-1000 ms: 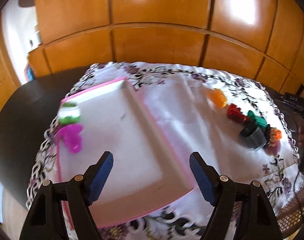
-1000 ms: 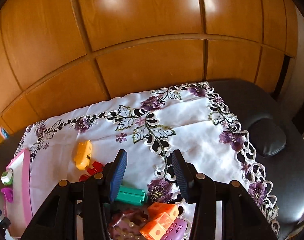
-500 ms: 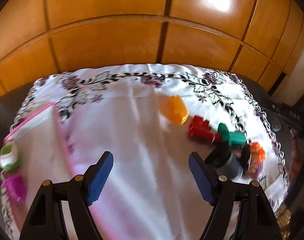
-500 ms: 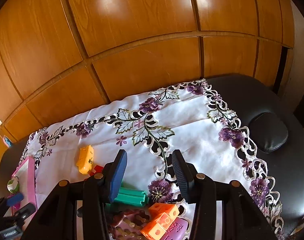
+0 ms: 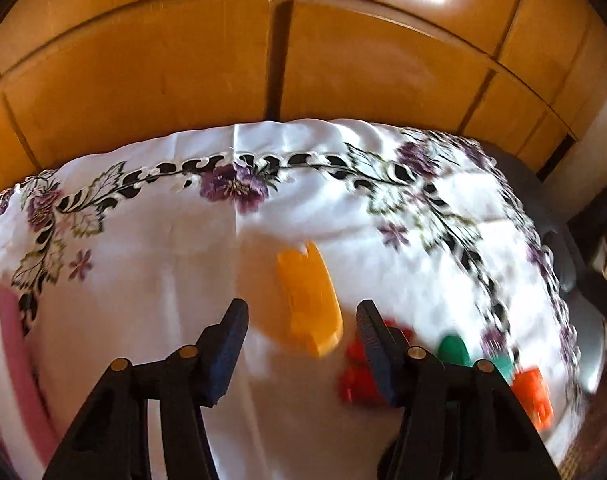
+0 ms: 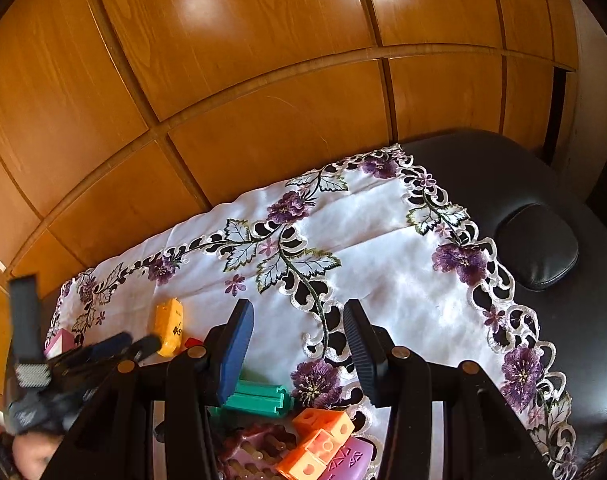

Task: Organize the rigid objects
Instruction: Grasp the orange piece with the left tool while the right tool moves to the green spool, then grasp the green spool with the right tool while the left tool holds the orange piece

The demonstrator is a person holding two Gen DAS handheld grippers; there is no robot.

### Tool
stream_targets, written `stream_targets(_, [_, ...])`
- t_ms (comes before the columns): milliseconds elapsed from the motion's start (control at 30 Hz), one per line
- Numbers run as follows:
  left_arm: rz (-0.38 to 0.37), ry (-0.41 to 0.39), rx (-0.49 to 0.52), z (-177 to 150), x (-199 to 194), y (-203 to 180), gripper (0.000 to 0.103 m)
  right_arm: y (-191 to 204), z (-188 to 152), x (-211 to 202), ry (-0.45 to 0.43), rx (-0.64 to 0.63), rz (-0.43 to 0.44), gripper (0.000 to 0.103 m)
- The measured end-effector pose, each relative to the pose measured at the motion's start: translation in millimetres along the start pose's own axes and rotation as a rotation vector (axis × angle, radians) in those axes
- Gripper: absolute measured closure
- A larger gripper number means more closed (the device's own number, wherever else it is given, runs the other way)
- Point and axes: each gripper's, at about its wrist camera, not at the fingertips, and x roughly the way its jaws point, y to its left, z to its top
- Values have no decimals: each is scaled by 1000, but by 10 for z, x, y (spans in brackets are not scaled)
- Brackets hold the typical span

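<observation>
A yellow plastic piece point(image 5: 303, 280) lies on the white flowered cloth point(image 5: 163, 280), just ahead of and between the fingers of my left gripper point(image 5: 301, 312). Its jaws are closing, and the pads stand clear of the piece. Right of it lie a red block point(image 5: 355, 376), a green piece point(image 5: 455, 350) and an orange block point(image 5: 533, 396). My right gripper point(image 6: 298, 312) hangs open with only cloth between its fingers, above a green piece point(image 6: 259, 398), orange blocks point(image 6: 321, 440) and a purple piece point(image 6: 351, 460). In the right wrist view the left gripper point(image 6: 143, 340) is beside the yellow piece point(image 6: 169, 326).
A pink-rimmed tray point(image 5: 15, 344) sits at the cloth's left end. Wooden cabinet doors point(image 6: 263, 80) rise right behind the table. A black padded surface with a cushion point(image 6: 539, 248) lies beyond the cloth's right edge. A hand point(image 6: 27, 452) shows at the lower left.
My left gripper swept right from over the pink tray to the yellow piece, and its jaws have narrowed. The right gripper has stayed in place, still open.
</observation>
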Motion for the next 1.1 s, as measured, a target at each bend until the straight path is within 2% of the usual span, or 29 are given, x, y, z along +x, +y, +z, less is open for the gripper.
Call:
stream_targets(100, [23, 32, 25, 109, 250, -29, 43, -4, 5, 25, 8, 4, 0, 56])
stream_targets(167, [49, 61, 15, 103, 360, -6, 73, -7, 2, 37, 12, 3, -3, 56])
stream_targets(267, [22, 37, 21, 59, 322, 4, 74, -26, 6, 41, 10, 8, -8, 56])
stream_targets(467, [34, 32, 6, -225, 68, 81, 74, -120, 19, 42, 11, 51, -3, 56])
stream_targets(633, [43, 14, 31, -640, -291, 46, 73, -272, 22, 59, 25, 129, 12, 56])
stream_targets(767, [14, 19, 60, -1039, -516, 2, 73, -332, 9, 105, 53, 161, 22, 56])
stream_targets(967, [-23, 24, 154, -1523, -740, -191, 73, -272, -37, 213, 116, 138, 57, 56])
stream_targets(1100, [-21, 15, 220, -1725, -834, -289, 73, -78, -89, 294, 174, 54, 136, 56])
